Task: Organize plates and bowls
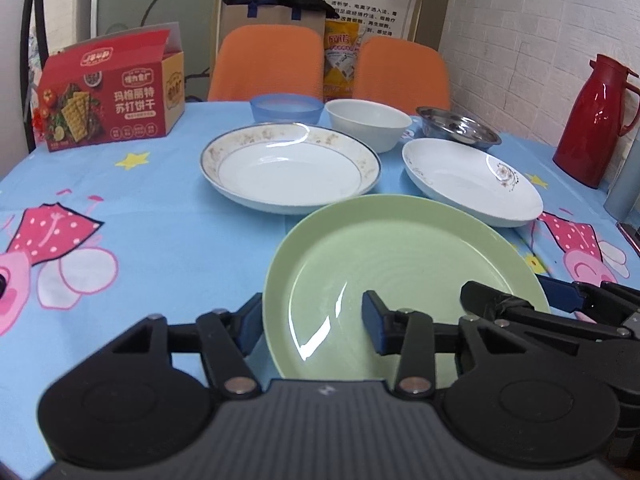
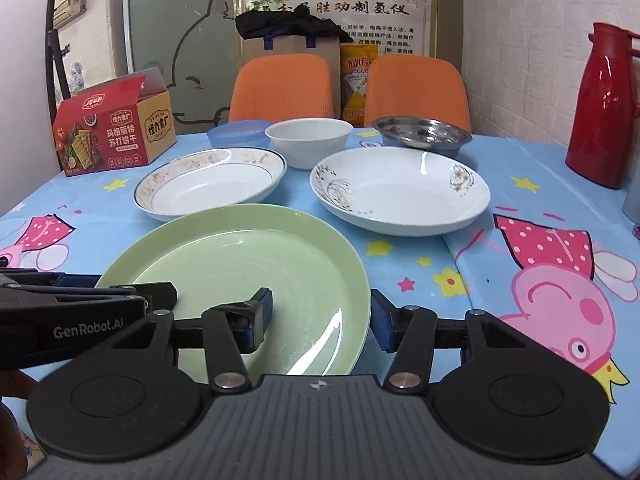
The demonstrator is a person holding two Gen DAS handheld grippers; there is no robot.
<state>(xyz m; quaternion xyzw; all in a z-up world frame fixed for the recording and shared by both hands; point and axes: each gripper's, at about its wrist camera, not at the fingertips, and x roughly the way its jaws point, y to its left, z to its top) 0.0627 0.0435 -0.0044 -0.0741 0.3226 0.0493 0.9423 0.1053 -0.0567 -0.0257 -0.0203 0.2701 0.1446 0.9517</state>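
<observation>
A green plate (image 1: 400, 264) (image 2: 240, 256) lies nearest on the table. My left gripper (image 1: 314, 326) is open, its jaws straddling the plate's left rim. My right gripper (image 2: 322, 318) is open, straddling the right rim; it also shows in the left wrist view (image 1: 516, 300), and the left gripper shows in the right wrist view (image 2: 132, 294). Behind lie a gold-trimmed plate (image 1: 290, 168) (image 2: 210, 184), a floral white plate (image 1: 472, 180) (image 2: 400, 192), a white bowl (image 1: 368, 122) (image 2: 308, 140), a blue bowl (image 1: 286, 108) (image 2: 236, 132) and a steel bowl (image 1: 458, 126) (image 2: 422, 134).
A red cracker box (image 1: 108, 92) (image 2: 112, 128) stands at the back left. A red thermos (image 1: 592, 116) (image 2: 604, 104) stands at the right by the wall. Two orange chairs (image 1: 268, 64) (image 2: 416, 88) face the far table edge. A grey object (image 1: 624, 184) sits at the right edge.
</observation>
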